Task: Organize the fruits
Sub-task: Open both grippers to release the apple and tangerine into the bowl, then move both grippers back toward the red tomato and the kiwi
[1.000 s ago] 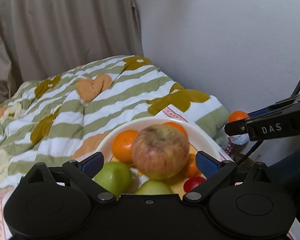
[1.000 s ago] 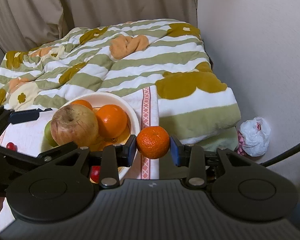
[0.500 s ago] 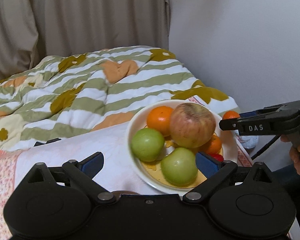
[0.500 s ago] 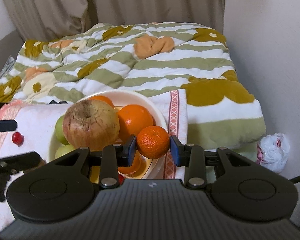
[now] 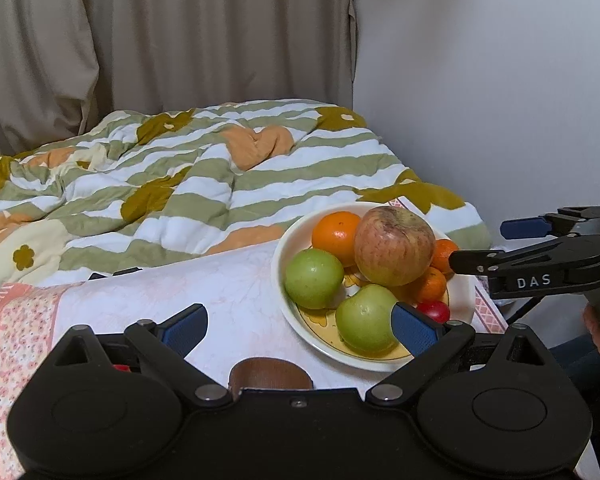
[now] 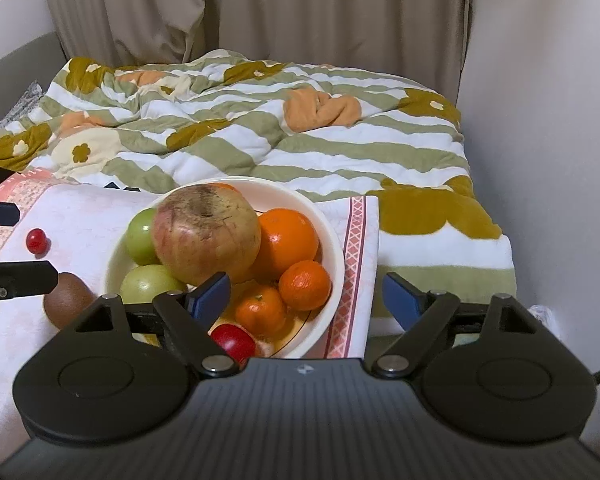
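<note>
Atop bowl (image 6: 332,240): blotchy red apple (image 6: 206,234), possibly bruised

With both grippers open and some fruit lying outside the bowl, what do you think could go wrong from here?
1. The big apple sits on top of the heap in the bowl; adding more fruit may dislodge it.
2. The small red fruit lies loose on the cloth and could roll when nudged.
3. The brown fruit lies close under the left gripper, partly hidden in its own view, so a grasp could miss.
</note>
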Tool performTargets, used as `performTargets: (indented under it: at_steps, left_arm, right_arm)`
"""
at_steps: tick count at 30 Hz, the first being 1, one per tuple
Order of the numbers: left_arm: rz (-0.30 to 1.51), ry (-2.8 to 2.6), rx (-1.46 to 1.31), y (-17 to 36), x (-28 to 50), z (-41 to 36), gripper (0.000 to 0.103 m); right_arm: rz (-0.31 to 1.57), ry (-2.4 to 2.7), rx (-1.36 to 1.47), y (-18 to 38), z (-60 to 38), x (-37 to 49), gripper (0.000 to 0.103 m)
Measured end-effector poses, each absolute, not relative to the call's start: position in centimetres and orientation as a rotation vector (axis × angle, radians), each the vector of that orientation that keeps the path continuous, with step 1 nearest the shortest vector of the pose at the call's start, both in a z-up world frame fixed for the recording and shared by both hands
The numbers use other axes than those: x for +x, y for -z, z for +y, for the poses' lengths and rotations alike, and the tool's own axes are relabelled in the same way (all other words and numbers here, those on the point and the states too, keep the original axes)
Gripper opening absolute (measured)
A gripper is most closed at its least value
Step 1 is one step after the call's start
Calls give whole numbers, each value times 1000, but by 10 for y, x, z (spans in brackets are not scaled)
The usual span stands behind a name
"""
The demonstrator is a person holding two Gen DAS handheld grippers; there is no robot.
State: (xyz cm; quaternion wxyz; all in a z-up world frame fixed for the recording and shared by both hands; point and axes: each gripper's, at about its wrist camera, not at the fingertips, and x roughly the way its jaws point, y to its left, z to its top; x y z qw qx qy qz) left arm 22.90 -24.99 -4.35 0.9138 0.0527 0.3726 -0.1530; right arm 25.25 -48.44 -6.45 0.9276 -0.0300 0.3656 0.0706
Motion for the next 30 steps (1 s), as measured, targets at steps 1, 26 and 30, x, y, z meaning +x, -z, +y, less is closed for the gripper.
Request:
performTargets:
  at_steps: [1,26,30]
  left_arm:
    - [763,311,107,41,226,-249,100]
    - [611,91,70,-22,117,-171,103]
    - [601,53,58,-23,113,-144,103]
  right_arm:
    - [746,-143,-57,62,-485,250,98]
    - [673,-211,-19,-21,-431,133,103]
    - [700,-191,13,-18,-413,126,103]
